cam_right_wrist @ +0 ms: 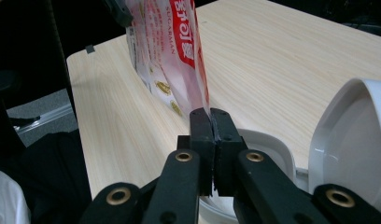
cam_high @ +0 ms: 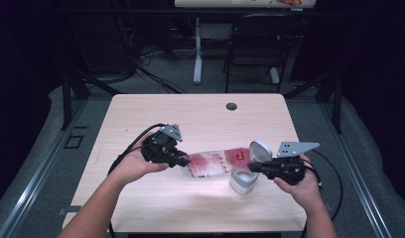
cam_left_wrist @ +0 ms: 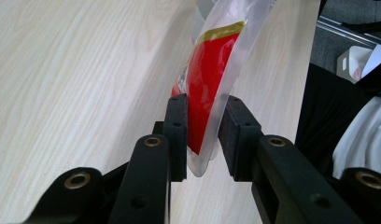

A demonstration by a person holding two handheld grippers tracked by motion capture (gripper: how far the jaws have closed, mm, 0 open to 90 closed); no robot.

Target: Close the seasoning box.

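Pouch (cam_high: pixel 216 162), clear plastic with red printed label, held level above the pale wood surface (cam_high: pixel 200 114) between two claws, a little toward six o'clock of its centre. Contents look like white grains, likely sugar or similar.

Left claw (cam_high: pixel 183 160): at nine o'clock of the pouch, jaws narrow, clamped on the pouch's bottom seam. In the left gripper view the pads (cam_left_wrist: pixel 178 126) press the film from both sides, the red panel running up between them. Judged purpose: to carry the heavy end and control tilt.

Right claw (cam_high: pixel 252 166): at three o'clock of the pouch, jaws pressed together on the thin top edge; in the right gripper view the pouch (cam_right_wrist: pixel 172 51) rises from the closed tips. Judged purpose: to steer the mouth end toward the container.

Container (cam_high: pixel 242 182), white, round, standing on the surface directly under the right claw, its hinged lid (cam_high: pixel 260 148) tipped up and open at twelve o'clock of the body. Open rim (cam_right_wrist: pixel 272 140) lies just behind the right claw's tips, so the pouch end sits over the opening, apparently staged for pouring. Whether the pouch is already open cannot be told.

Background: chair (cam_high: pixel 257 44) beyond the surface at twelve o'clock.
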